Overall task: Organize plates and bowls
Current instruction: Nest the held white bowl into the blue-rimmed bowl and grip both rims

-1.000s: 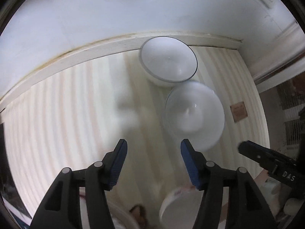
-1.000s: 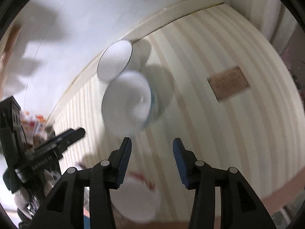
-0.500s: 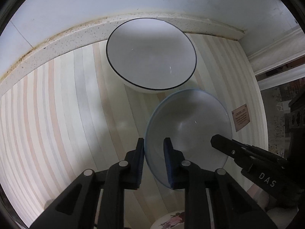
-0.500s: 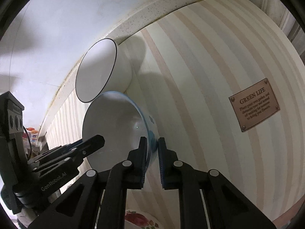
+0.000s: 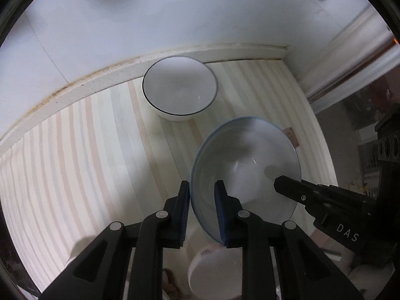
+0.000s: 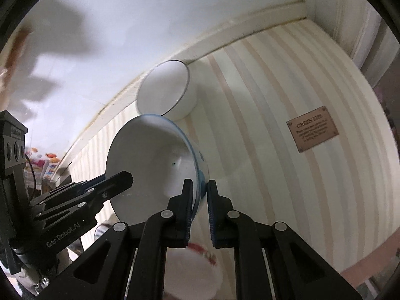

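1. Left wrist view: the left tool (image 5: 202, 206) is clamped narrow on the near-left rim of the blue-rimmed bowl (image 5: 246, 165), one pad inside and one outside. The bowl sits tilted above the striped desk (image 5: 75, 150). The right tool (image 5: 287, 187) pokes in from the right over the bowl's far edge. A black-rimmed white bowl (image 5: 179, 90) rests on the desk further back, right by the wall ledge (image 5: 75, 87). Something white and blurry shows below, can't tell what.
2. Right wrist view: the right tool (image 6: 200, 200) is pinched narrow on the blue-rimmed bowl's (image 6: 150, 160) right rim. The left tool (image 6: 120, 177) grips the opposite side. The black-rimmed white bowl (image 6: 165, 92) is just behind, and a brown plaque (image 6: 312, 128) lies on the desk (image 6: 262, 100) well off to the right.
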Available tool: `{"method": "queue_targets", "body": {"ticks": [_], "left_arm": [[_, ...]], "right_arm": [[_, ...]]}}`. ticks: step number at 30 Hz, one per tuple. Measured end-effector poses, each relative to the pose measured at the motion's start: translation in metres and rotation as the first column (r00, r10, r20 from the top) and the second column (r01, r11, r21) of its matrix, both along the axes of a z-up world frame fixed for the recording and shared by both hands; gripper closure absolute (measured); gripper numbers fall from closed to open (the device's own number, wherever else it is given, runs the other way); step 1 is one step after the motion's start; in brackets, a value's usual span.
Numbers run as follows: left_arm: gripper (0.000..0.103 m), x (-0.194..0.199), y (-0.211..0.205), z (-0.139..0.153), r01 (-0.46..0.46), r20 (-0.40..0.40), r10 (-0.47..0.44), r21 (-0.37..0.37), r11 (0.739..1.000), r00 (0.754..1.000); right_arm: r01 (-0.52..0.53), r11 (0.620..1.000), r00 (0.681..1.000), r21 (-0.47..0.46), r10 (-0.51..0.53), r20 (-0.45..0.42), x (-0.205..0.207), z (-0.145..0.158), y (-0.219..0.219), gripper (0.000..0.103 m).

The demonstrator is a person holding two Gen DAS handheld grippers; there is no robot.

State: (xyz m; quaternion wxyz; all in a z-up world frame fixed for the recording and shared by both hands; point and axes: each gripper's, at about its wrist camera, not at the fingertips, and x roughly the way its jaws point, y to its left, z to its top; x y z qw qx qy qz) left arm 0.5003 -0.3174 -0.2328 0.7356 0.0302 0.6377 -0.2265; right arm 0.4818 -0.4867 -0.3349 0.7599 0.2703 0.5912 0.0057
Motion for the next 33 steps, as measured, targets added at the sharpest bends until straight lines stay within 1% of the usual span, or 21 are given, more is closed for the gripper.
{"method": "queue_targets", "body": {"ticks": [4,7,10,13,15,21,24,29,33], "left_arm": [[0.085,-0.021,0.008,0.020,0.012,0.018,-0.012,-0.004,1.000,1.000],[0.085,-0.039,0.015,0.030,0.018,0.023,-0.018,-0.005,1.000,1.000],[0.085,-0.055,0.022,0.033,0.026,0.025,-0.026,-0.001,1.000,0.999],[0.085,-0.069,0.025,0.026,0.026,0.004,-0.026,0.004,1.000,1.000],[0.085,-0.076,0.028,0.018,0.026,-0.018,-0.026,0.012,1.000,0.999],[0.085,-0.093,0.031,-0.014,0.044,-0.090,-0.039,0.057,0.997,0.995],[0.085,-0.101,0.033,-0.024,0.046,-0.119,-0.038,0.069,0.997,0.992],[0.085,-0.105,0.032,-0.030,0.052,-0.122,-0.041,0.091,0.994,0.992],[0.085,-0.105,0.031,-0.036,0.056,-0.122,-0.043,0.105,0.993,0.992]], "right_arm": [[-0.010,1.000,1.000,-0.010,0.011,0.021,-0.024,0.024,0.008,0.090],[-0.017,1.000,1.000,-0.011,0.017,0.025,-0.046,0.036,0.015,0.090],[-0.022,1.000,1.000,-0.009,0.022,0.021,-0.069,0.045,0.021,0.090],[-0.028,1.000,1.000,-0.011,0.028,0.009,-0.089,0.044,0.029,0.090],[-0.032,0.999,0.999,-0.010,0.032,-0.005,-0.100,0.040,0.034,0.090],[-0.046,0.999,0.996,-0.001,0.046,-0.075,-0.120,0.005,0.046,0.090],[-0.053,0.999,0.994,0.001,0.053,-0.100,-0.125,-0.007,0.049,0.090],[-0.061,0.998,0.990,0.008,0.062,-0.124,-0.131,-0.023,0.052,0.090],[-0.061,0.998,0.990,0.013,0.063,-0.129,-0.130,-0.029,0.051,0.090]]}}
